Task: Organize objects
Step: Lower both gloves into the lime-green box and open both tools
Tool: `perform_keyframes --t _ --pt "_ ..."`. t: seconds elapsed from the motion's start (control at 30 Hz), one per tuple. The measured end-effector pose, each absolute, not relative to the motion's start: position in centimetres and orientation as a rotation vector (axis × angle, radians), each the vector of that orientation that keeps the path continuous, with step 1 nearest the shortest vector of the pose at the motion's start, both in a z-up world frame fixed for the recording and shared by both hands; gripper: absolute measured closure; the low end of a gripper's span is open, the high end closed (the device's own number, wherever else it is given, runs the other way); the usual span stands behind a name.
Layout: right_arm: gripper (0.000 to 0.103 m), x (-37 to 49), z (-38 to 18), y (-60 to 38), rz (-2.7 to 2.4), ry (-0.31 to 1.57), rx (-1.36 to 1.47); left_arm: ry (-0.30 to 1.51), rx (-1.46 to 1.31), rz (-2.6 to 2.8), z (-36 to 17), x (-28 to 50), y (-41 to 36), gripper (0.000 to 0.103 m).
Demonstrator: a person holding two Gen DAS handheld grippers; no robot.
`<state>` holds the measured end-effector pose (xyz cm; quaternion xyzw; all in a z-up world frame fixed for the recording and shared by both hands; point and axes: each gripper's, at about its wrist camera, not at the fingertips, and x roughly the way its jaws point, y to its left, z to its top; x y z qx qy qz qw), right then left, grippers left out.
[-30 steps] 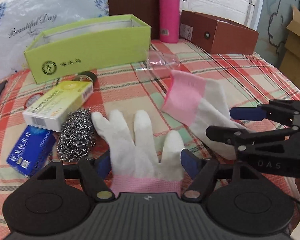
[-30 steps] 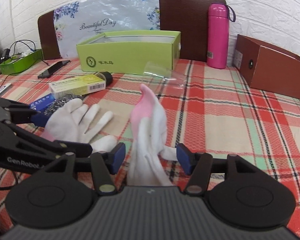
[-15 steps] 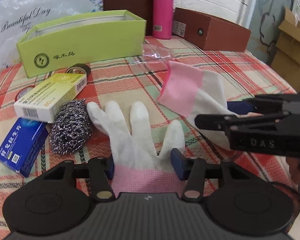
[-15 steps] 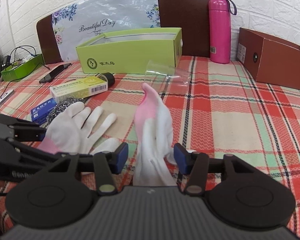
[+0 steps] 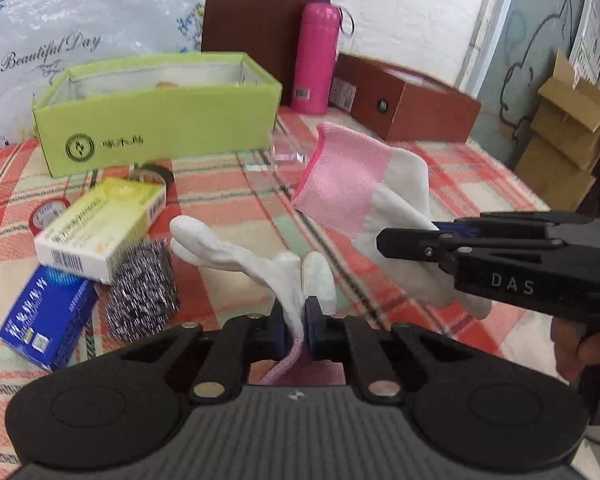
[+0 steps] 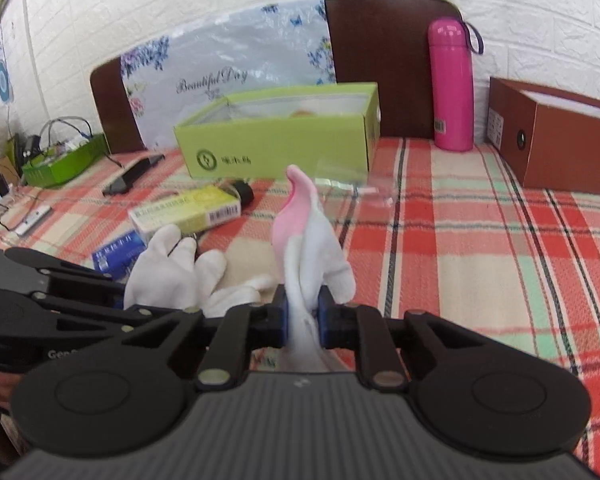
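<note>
Gripping one glove each: left gripper [image 5: 297, 325] jaws have just closed, clamped on the left glove [image 5: 260, 264] near its pink cuff, low centre of the left wrist frame. Long axis runs up-left, fingers bunched, tips toward the steel scourer [image 5: 142, 290]. Right gripper [image 6: 302, 320] jaws also just closed, pinching the right glove [image 6: 306, 256] at the finger end, low centre of its frame; it stands edge-on, pink cuff pointing up toward the green box [image 6: 280, 132]. Both pictures are motion-blurred. Each glove's clamped end is hidden behind its gripper's body. A clear plastic item by the box is hard to identify.
</note>
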<state>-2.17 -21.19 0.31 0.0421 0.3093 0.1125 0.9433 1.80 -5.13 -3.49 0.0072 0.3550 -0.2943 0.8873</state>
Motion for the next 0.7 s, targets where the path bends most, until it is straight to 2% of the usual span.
perform_keyframes --t 0.4,0.7 --pt "0.089 2.1 6.9 -20.8 0.287 0.454 0.073 0.541 -0.116 -0.529 3.4 5.2 -1.8 0.094" --pt "0.089 8.7 9.4 -19.0 0.320 0.400 0.078 0.498 -0.258 -0.480 6.4 11.4 -0.1 0.094"
